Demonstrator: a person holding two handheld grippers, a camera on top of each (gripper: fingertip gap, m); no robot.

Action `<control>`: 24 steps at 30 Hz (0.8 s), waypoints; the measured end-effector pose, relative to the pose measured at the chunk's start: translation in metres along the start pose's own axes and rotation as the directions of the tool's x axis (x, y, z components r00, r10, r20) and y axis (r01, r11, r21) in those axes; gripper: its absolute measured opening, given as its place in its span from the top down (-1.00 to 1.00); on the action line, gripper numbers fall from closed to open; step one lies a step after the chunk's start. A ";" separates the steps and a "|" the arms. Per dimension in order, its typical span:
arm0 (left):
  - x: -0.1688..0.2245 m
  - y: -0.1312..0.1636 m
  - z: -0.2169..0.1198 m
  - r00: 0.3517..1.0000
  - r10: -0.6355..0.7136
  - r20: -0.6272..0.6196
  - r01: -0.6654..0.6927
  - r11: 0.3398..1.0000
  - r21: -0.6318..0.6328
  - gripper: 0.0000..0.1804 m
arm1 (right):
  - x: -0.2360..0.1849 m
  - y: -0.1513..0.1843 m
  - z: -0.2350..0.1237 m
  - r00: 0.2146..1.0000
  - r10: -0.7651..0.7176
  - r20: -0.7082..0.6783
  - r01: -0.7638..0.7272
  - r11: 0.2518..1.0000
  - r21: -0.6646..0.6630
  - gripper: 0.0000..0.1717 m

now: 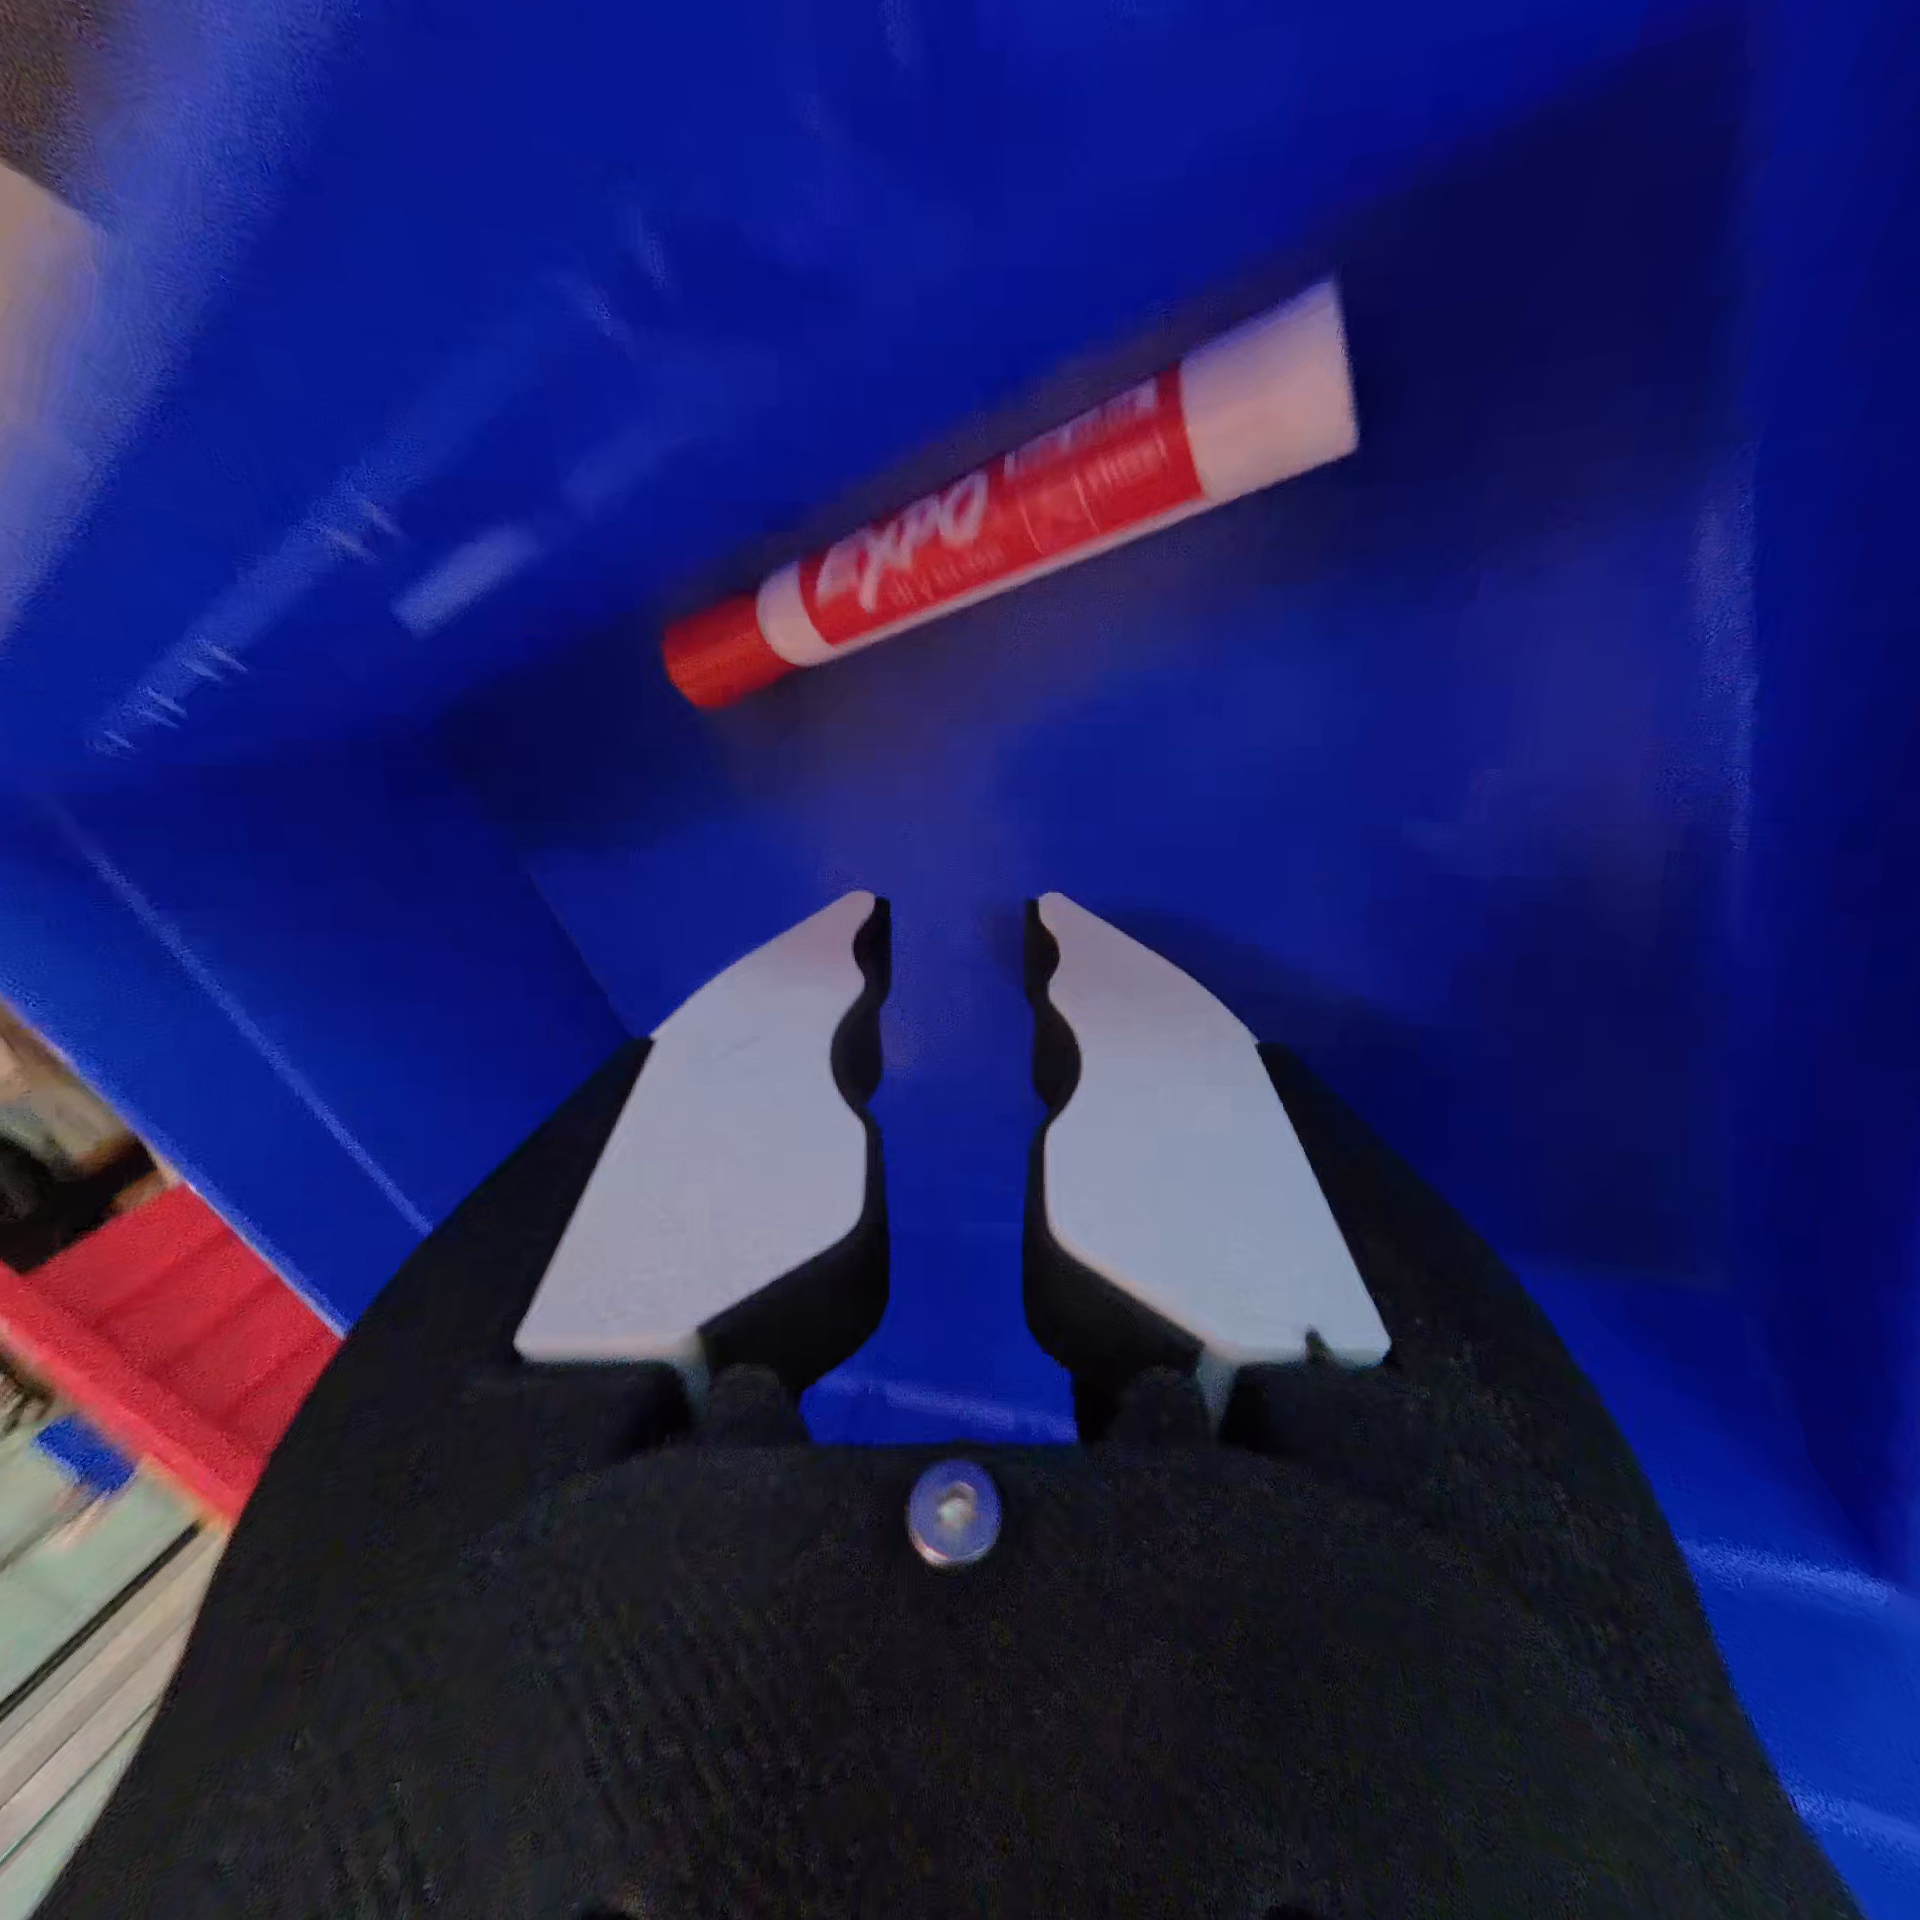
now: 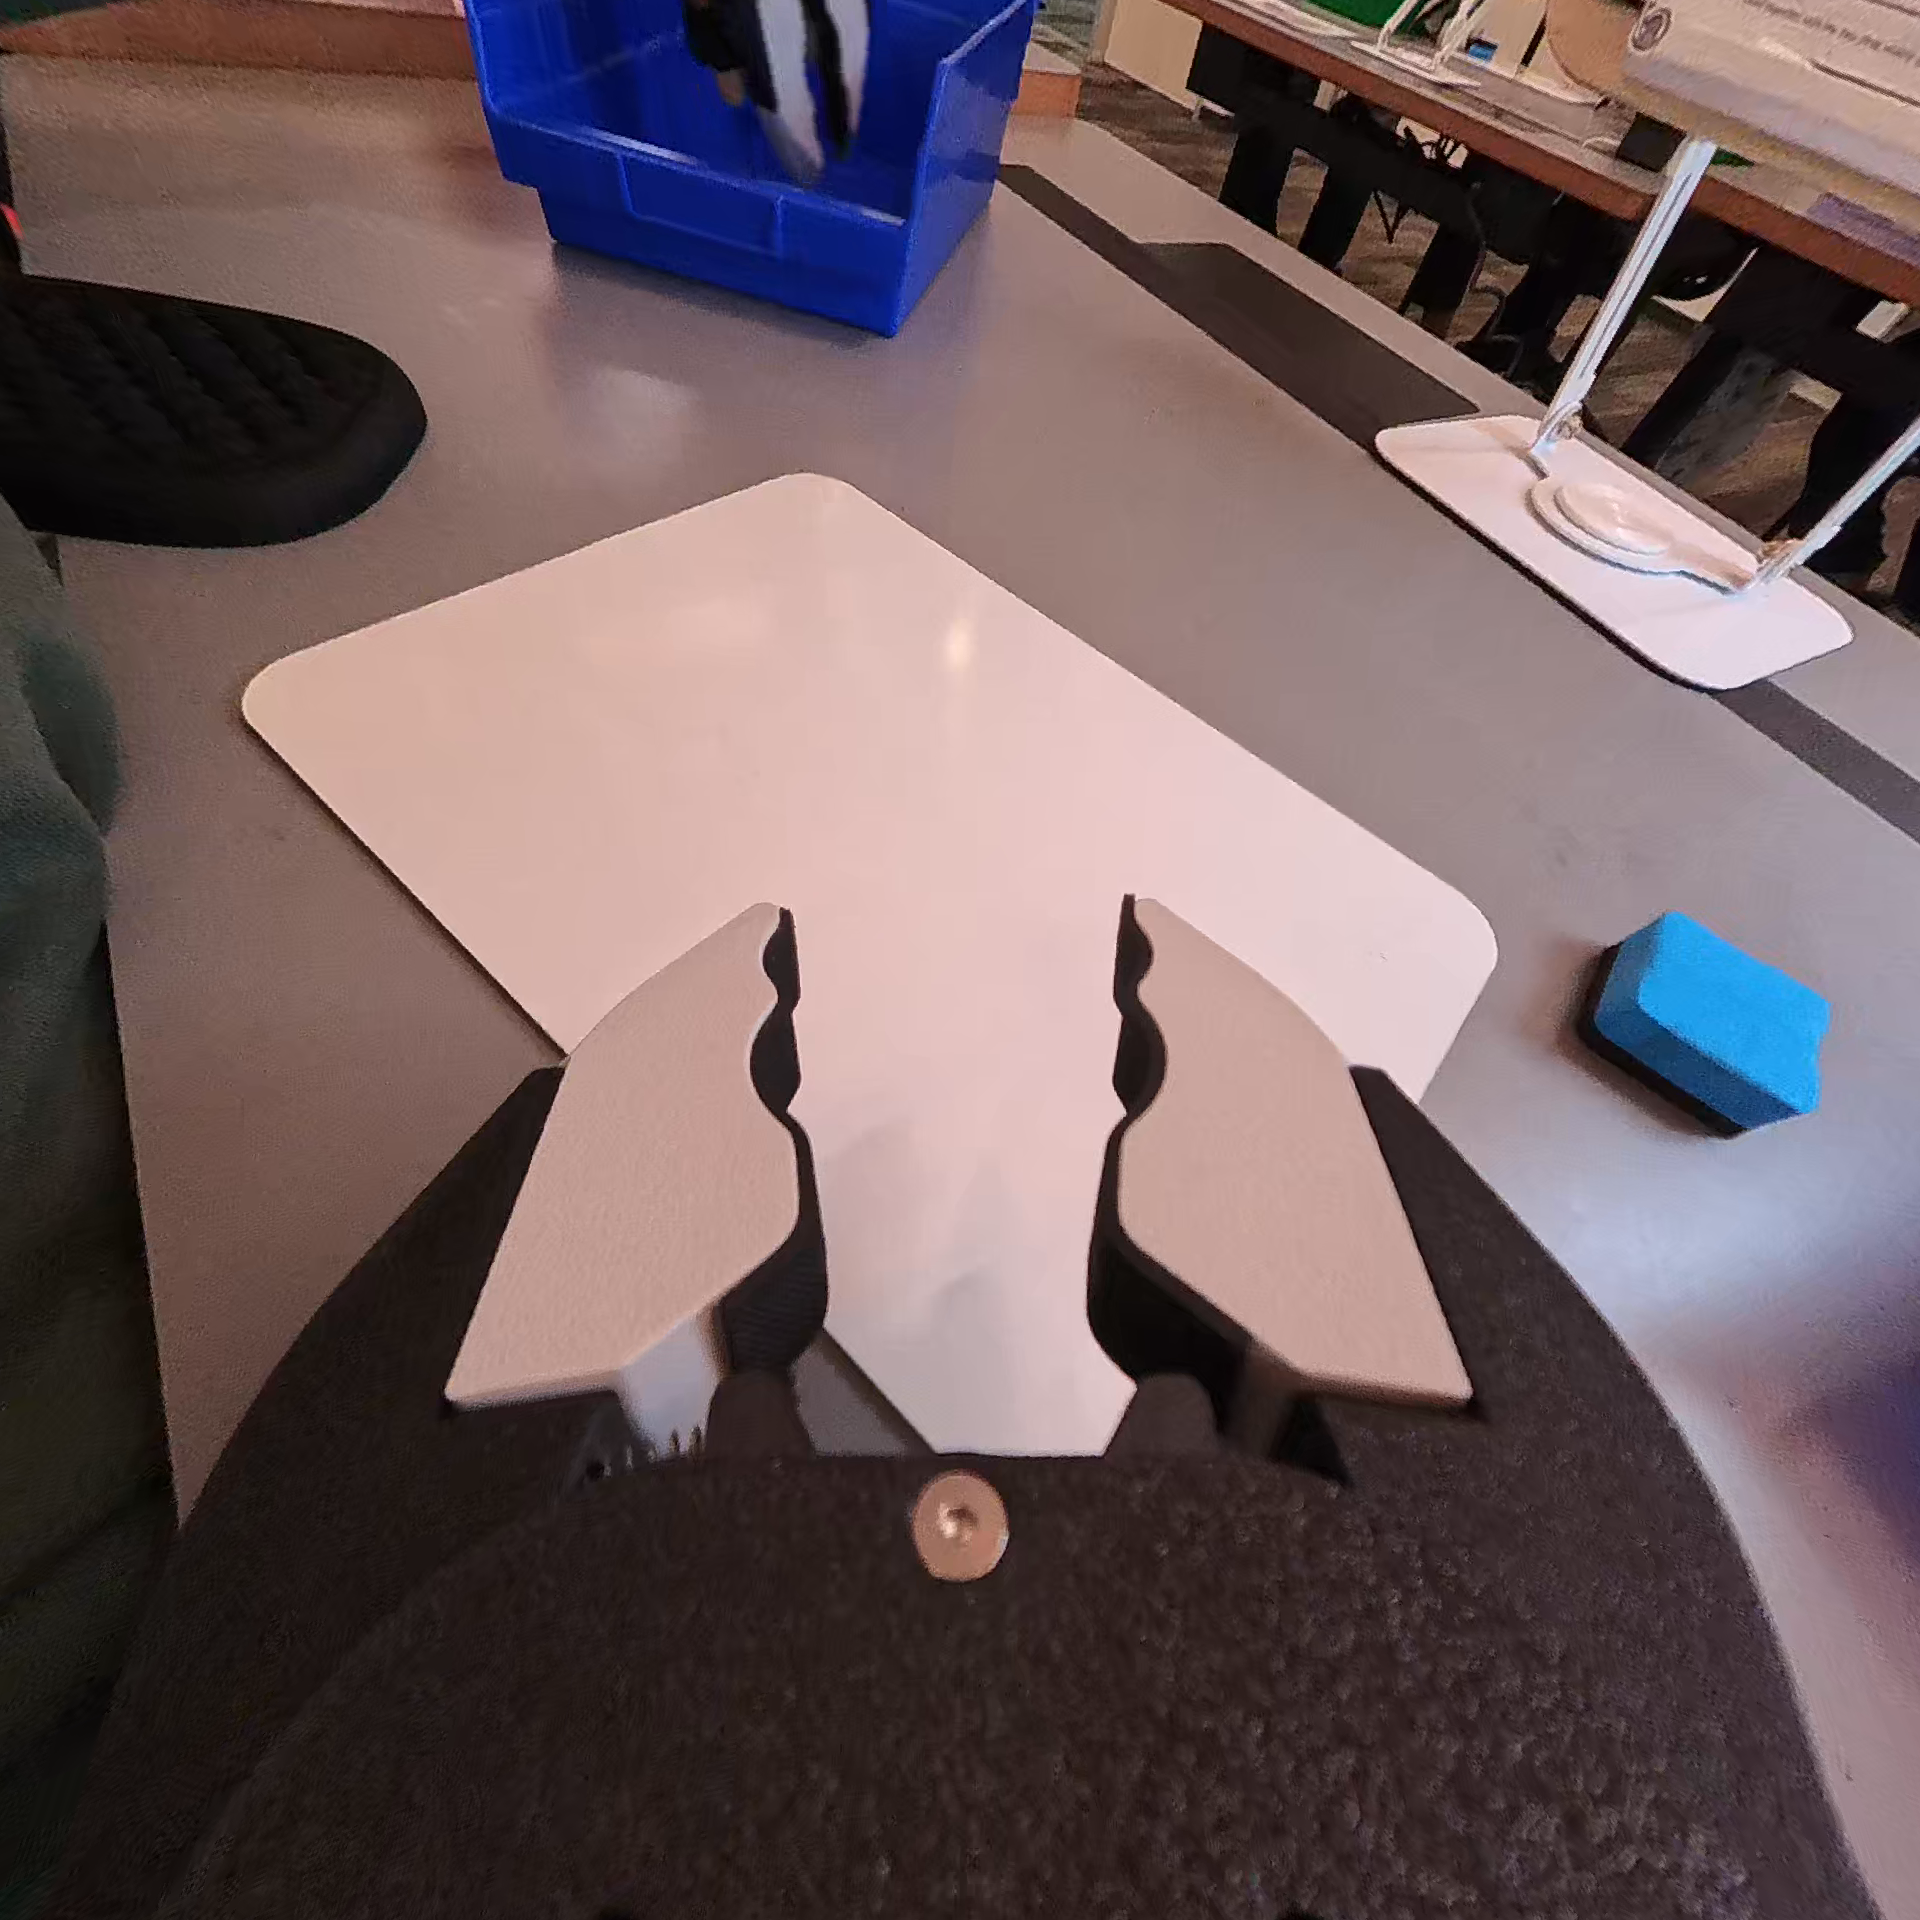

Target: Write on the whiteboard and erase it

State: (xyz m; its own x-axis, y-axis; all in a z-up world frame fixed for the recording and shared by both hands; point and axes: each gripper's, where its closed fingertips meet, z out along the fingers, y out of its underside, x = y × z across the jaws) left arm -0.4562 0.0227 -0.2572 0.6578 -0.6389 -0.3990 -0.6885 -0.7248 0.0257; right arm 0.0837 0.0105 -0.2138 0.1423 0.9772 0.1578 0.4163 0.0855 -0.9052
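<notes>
Left wrist view: my left hand-held gripper (image 1: pixel 958 914) reaches into the blue bin (image 1: pixel 1455 935), its jaws a little apart with only the bin floor between them. A red-and-white marker (image 1: pixel 1013 504) lies slantwise on that floor just beyond the fingertips, red cap toward the left, untouched. Right wrist view: my right hand-held gripper (image 2: pixel 956 920) hovers over the near edge of the whiteboard (image 2: pixel 810 727), jaws wide apart and holding nothing. The whiteboard lies flat and unmarked on the grey tabletop (image 2: pixel 1195 436). A blue eraser (image 2: pixel 1709 1023) rests on the tabletop just right of the whiteboard. The bin stands farther back, with my left hand-held gripper showing inside it.
</notes>
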 end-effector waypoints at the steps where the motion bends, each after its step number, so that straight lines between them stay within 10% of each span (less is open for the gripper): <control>1: -0.002 -0.014 -0.003 1.000 -0.028 -0.005 0.028 0.997 0.075 0.70 | 0.000 0.000 0.001 1.000 -0.001 0.000 0.001 1.000 0.000 0.32; 9: -0.004 -0.042 0.004 0.935 -0.262 -0.239 0.314 0.924 0.218 0.58 | 0.000 0.009 0.002 1.000 0.019 0.001 -0.019 1.000 -0.013 0.32; 24: 0.008 -0.059 0.014 0.980 0.157 -0.119 -0.125 0.963 0.237 0.45 | -0.003 0.013 0.007 1.000 0.020 0.023 -0.019 0.999 -0.042 0.33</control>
State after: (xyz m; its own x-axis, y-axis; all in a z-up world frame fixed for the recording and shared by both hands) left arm -0.4141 0.0639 -0.2749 0.5732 -0.7709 -0.2779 -0.8182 -0.5571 -0.1422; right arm 0.0820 0.0096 -0.2285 0.1296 0.9829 0.1308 0.4514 0.0590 -0.8904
